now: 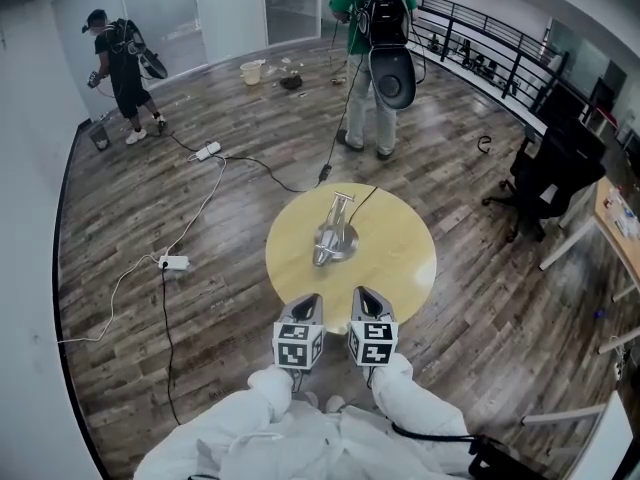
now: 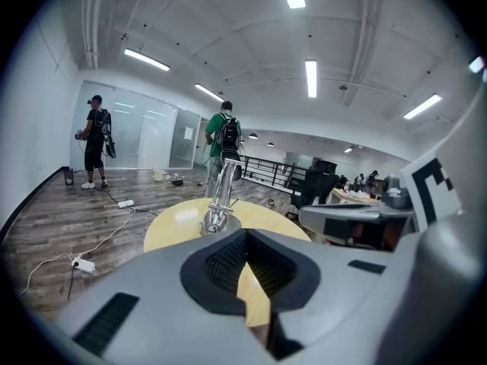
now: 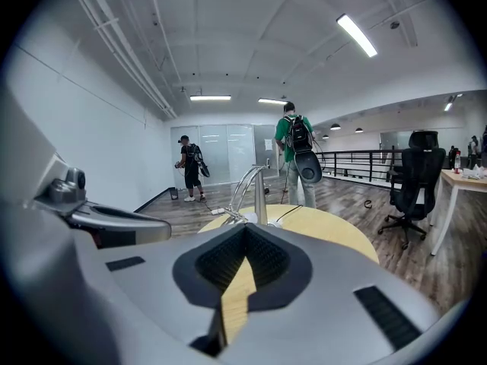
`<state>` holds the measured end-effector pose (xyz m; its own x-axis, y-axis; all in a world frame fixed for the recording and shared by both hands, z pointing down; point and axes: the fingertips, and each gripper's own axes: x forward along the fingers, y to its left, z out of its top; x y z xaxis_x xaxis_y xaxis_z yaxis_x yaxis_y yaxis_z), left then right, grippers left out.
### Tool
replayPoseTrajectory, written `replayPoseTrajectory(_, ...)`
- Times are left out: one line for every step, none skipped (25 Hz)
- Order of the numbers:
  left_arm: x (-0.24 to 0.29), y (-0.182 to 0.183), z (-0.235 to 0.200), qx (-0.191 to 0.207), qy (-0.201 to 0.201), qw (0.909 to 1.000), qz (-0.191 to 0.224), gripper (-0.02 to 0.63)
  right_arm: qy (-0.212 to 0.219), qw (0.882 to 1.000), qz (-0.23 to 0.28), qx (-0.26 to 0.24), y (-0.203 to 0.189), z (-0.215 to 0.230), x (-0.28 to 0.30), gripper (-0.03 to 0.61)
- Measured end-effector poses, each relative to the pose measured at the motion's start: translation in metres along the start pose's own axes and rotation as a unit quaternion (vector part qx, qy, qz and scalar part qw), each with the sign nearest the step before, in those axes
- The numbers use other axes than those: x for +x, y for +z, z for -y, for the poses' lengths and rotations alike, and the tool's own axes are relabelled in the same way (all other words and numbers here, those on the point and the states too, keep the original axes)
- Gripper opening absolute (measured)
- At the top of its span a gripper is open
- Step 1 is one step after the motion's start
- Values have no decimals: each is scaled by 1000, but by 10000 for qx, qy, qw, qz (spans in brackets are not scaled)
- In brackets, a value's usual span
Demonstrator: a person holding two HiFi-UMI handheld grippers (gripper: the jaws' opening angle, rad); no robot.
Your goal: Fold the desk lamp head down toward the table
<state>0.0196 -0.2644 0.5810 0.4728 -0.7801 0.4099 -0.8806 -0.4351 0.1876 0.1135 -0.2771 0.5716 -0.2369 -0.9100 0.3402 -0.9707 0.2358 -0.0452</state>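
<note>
Lamp (image 1: 335, 233) count is one: a polished silver metal piece with a round base and a slim curved arm, standing near the middle of the single round table (image 1: 400, 268), whose top is smooth pale yellow wood. One thin black cord (image 1: 362, 198) runs from the lamp over the far edge of the table. Two grippers hover side by side above the near edge, well apart from the lamp, each of grey plastic with ribbed black pads and a cube of square black-and-white markers. The left gripper (image 1: 308, 303) has its jaws clenched together with nothing between them, and the right gripper (image 1: 365, 296) is likewise clenched and empty. Two puffy white sleeves (image 1: 270, 393) lead back from them at the near side. The floor (image 1: 130, 228) is dark wood planking with visible grain. Two white power strips (image 1: 208, 151) lie on it to the left, joined by loose cables. Two people stand far off: one in a green top (image 1: 372, 58) with a black backpack just beyond the table, one in black (image 1: 122, 68) at the far left by frosted glass walls. One black office chair (image 1: 550, 178) stands at the right, and a black metal railing (image 1: 480, 28) runs along the far right.
</note>
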Motion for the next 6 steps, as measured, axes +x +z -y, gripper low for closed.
replayPoseTrajectory(0,0,0,-9,5,10000,-6,0,-5,10000,-6,-6,0,0,-1,12)
replayPoseTrajectory(0,-1,1,-22,6,10000,-11,0,-7,10000,-9,-13,-1,1,-1,12)
replayPoseTrajectory(0,-2,1,-36,3,10000,-16,0,-8,10000,-10,-21,-1,1,-1,12)
replayPoseTrajectory(0,-3,2,-49,-5,10000,-24,0,-8,10000,-13,-29,-1,1,-2,12)
replayPoseTrajectory(-1,-4,3,-60,-17,10000,-34,0,-8,10000,-18,-35,-2,1,-2,12)
replayPoseTrajectory(-1,-5,4,-70,-29,10000,-44,0,-8,10000,-23,-41,-2,1,-2,12)
